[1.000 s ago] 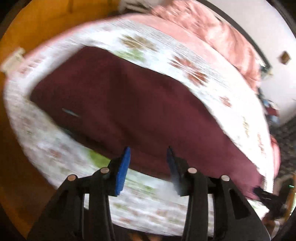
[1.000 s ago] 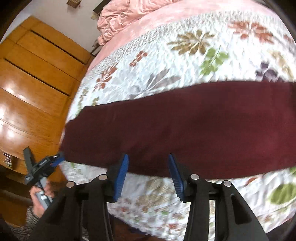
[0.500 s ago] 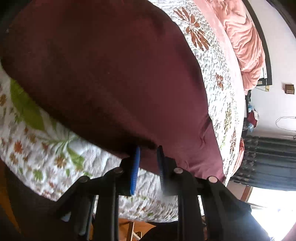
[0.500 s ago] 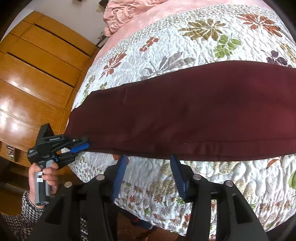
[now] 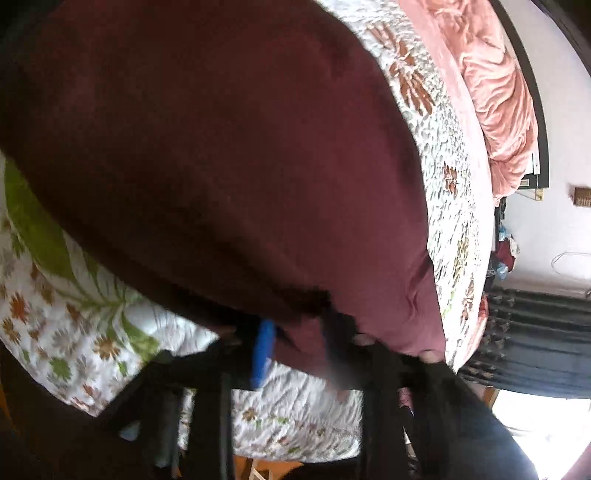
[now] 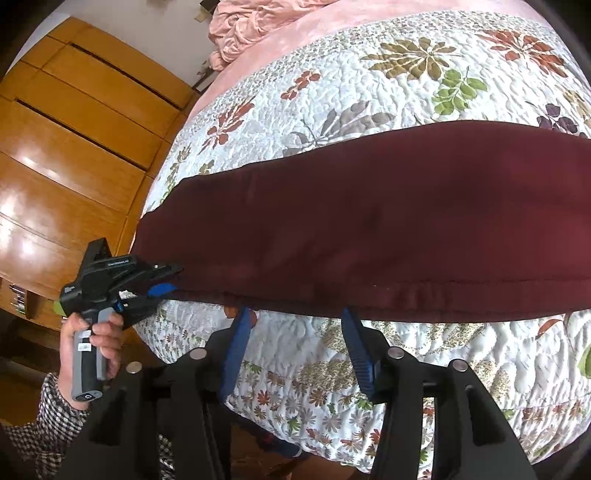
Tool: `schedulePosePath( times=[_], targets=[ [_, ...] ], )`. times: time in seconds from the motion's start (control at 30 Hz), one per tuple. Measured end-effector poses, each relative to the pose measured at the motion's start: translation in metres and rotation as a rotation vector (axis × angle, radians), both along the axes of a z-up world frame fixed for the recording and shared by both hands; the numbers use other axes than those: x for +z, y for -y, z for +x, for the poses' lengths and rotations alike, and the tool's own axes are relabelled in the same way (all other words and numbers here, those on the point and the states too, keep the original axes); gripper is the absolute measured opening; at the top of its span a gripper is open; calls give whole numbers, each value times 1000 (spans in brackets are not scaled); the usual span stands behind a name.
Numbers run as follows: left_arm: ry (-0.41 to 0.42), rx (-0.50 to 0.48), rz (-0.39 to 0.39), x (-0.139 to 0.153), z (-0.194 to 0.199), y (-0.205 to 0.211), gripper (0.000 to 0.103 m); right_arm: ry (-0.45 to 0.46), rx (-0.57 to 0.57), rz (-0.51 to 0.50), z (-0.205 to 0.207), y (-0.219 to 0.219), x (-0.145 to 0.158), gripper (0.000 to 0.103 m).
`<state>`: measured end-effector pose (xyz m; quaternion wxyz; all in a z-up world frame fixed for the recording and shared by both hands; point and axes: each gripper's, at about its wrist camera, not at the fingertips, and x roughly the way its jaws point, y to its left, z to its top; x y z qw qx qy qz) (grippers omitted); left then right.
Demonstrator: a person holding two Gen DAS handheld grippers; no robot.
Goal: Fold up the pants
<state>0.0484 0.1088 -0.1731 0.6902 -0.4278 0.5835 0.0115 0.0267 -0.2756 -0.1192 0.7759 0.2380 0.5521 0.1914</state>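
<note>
We see dark maroon pants [image 6: 369, 221] spread flat and lengthwise across a bed covered by a white floral quilt [image 6: 406, 74], with a pink blanket [image 6: 258, 22] bunched at the far end. Our left claw [image 6: 162, 284], held in a hand [image 6: 92, 339] at the left end of the pants, has its blue pads pinched on the fabric's corner edge; its own blurred view shows maroon cloth between the pads [image 5: 263, 350]. Our right claw [image 6: 295, 332] hovers just before the near hem, its blue fingers spread apart and holding nothing. Wooden wardrobe doors [image 6: 74, 147] stand beside the bed.
</note>
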Motion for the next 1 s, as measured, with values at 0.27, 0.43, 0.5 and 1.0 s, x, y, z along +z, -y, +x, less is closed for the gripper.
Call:
schedulePosePath(
  times=[0.27, 0.43, 0.5, 1.0],
  targets=[
    [76, -41, 119, 25, -34, 3, 7, -2, -36, 7, -3, 13, -1, 52],
    [72, -89, 101, -2, -25, -1, 11, -22, -76, 14, -3, 24, -6, 52],
    [100, -117, 88, 8, -24, 3, 45, -10, -87, 16, -6, 32, -2, 53],
    [355, -527, 237, 67, -12, 181, 74, -137, -529, 126, -67, 193, -19, 62]
  ],
)
